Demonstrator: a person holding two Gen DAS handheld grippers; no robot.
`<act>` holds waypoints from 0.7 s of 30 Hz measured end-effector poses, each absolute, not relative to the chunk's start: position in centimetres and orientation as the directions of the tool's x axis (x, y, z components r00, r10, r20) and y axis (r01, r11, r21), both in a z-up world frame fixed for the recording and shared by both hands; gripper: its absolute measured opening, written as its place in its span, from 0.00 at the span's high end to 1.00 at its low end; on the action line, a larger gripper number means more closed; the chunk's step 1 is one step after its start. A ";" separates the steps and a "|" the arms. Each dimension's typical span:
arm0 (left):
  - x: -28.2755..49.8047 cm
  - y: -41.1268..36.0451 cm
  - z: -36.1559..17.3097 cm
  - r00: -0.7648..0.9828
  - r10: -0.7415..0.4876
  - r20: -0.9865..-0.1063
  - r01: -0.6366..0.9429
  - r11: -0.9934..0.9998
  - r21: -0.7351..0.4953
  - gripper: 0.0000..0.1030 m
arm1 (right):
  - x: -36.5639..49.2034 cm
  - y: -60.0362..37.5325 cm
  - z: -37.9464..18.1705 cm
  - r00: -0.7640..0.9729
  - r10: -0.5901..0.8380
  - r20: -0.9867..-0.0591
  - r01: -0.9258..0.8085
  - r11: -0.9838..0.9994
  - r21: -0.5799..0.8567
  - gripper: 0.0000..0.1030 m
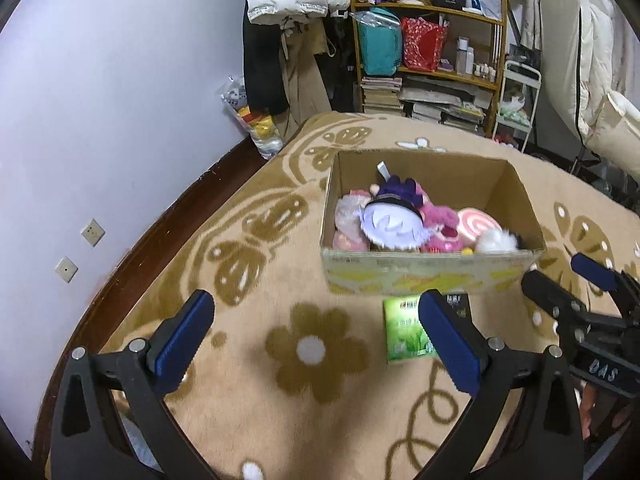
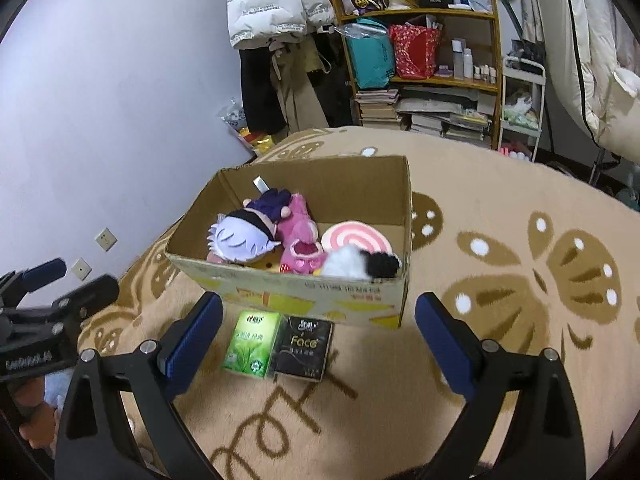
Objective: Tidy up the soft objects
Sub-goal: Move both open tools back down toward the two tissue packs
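Observation:
A cardboard box (image 1: 432,276) (image 2: 320,296) stands on the beige flowered blanket and holds several plush toys: a white-haired doll (image 1: 394,226) (image 2: 240,240), a pink plush (image 2: 298,236), a pink swirl cushion (image 1: 478,224) (image 2: 356,238) and a white-and-black fluffy toy (image 2: 360,264). A green tissue pack (image 1: 402,330) (image 2: 252,344) and a black tissue pack (image 2: 302,346) lie in front of the box. My left gripper (image 1: 316,348) is open and empty above the blanket. My right gripper (image 2: 320,344) is open and empty above the packs.
A blanket (image 1: 280,360) covers the surface. A wooden shelf (image 1: 432,60) with bags, books and bottles stands behind, coats hang to its left. A white cart (image 2: 520,108) is at the right. A wall with sockets (image 1: 92,232) runs along the left.

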State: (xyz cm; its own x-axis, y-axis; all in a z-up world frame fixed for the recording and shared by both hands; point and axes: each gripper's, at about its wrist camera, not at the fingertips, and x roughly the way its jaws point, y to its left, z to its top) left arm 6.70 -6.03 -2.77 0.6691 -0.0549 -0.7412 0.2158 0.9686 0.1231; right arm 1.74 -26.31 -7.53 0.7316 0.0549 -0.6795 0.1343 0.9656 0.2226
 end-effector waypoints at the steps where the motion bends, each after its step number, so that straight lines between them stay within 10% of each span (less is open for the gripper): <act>1: 6.3 -6.0 -2.8 0.666 -0.052 -0.744 0.219 0.967 0.128 0.02 | 1.7 -26.3 -7.7 0.728 0.059 -0.683 0.137 0.964 0.229 0.02; 21: 4.7 -4.7 -4.9 0.617 -0.081 -0.783 0.207 0.976 0.062 0.02 | 2.4 -26.7 -10.5 0.652 0.101 -0.752 0.169 0.947 0.274 0.02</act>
